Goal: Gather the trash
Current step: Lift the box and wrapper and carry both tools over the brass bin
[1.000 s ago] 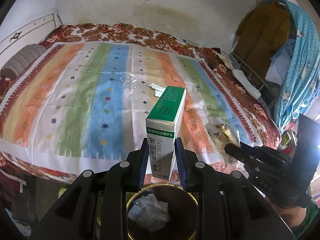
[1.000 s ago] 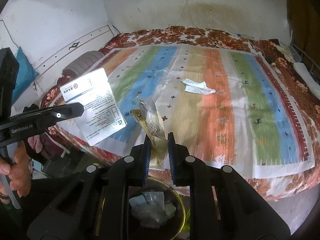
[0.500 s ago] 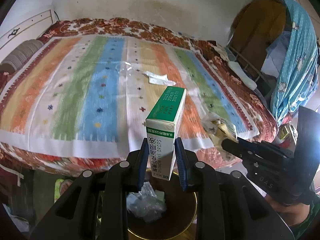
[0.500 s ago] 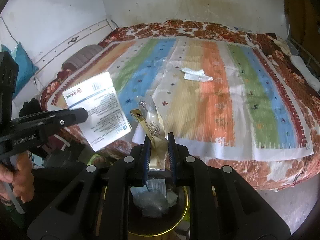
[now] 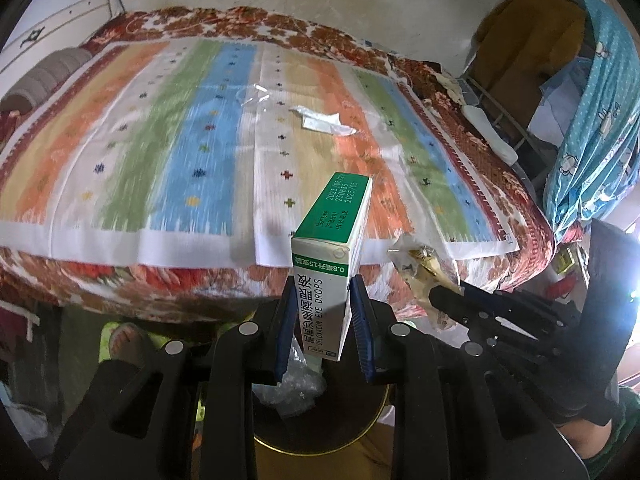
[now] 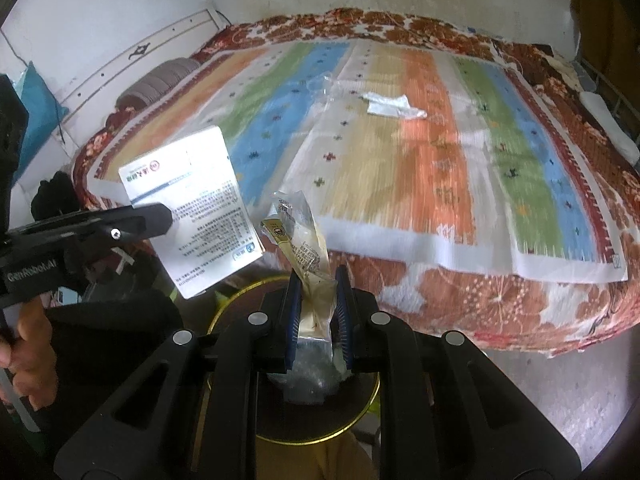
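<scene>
Directly below both of my grippers sits a round dark bin [image 5: 320,432] with a gold rim, crumpled clear plastic [image 5: 294,384] lying inside it. My left gripper [image 5: 323,320] has its blue-padded jaws clamped on an eye-drops box [image 5: 330,264], held upright above the bin: white sides printed "EYE DROPS" in black with Chinese characters, a green band and a green top panel carrying dates in white. My right gripper [image 6: 318,312] is closed on a crinkled snack wrapper [image 6: 308,264], yellowish and partly clear, with gold edging and small print, its top flaring up past the pads. Beyond lies the bed [image 6: 480,292], its striped blanket [image 6: 424,152] orange, green, blue and tan. Far out on it rest a crumpled white paper scrap [image 6: 394,106] and a clear plastic film [image 5: 252,94].
</scene>
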Tool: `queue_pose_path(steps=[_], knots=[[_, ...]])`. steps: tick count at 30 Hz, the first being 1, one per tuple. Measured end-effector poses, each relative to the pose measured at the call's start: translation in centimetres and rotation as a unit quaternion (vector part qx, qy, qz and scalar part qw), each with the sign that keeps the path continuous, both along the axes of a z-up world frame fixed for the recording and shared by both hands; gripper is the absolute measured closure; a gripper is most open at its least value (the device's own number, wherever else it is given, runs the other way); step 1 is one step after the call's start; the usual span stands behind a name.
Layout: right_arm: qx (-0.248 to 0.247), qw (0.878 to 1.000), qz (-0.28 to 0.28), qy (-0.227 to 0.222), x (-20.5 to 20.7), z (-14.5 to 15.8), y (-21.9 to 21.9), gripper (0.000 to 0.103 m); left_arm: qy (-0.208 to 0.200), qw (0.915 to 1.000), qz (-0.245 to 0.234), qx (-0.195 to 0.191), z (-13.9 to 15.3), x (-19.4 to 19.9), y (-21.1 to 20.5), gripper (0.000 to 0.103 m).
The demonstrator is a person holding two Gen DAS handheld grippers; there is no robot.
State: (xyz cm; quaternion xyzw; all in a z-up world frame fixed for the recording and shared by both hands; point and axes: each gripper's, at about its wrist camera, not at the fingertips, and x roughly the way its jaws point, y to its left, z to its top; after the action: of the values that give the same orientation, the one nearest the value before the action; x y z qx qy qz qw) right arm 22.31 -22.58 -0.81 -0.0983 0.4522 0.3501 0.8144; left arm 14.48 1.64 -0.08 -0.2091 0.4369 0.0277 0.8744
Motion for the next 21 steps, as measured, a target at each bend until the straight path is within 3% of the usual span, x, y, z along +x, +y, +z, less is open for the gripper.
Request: queue_pose_path(steps=[21], knots=[[-0.086, 0.994, -0.009, 0.070, -1.6, -6.0, 0.5, 0.088, 0.096, 0.9951, 0.017, -0.018, -5.3, -1.0, -1.2, 0.077]])
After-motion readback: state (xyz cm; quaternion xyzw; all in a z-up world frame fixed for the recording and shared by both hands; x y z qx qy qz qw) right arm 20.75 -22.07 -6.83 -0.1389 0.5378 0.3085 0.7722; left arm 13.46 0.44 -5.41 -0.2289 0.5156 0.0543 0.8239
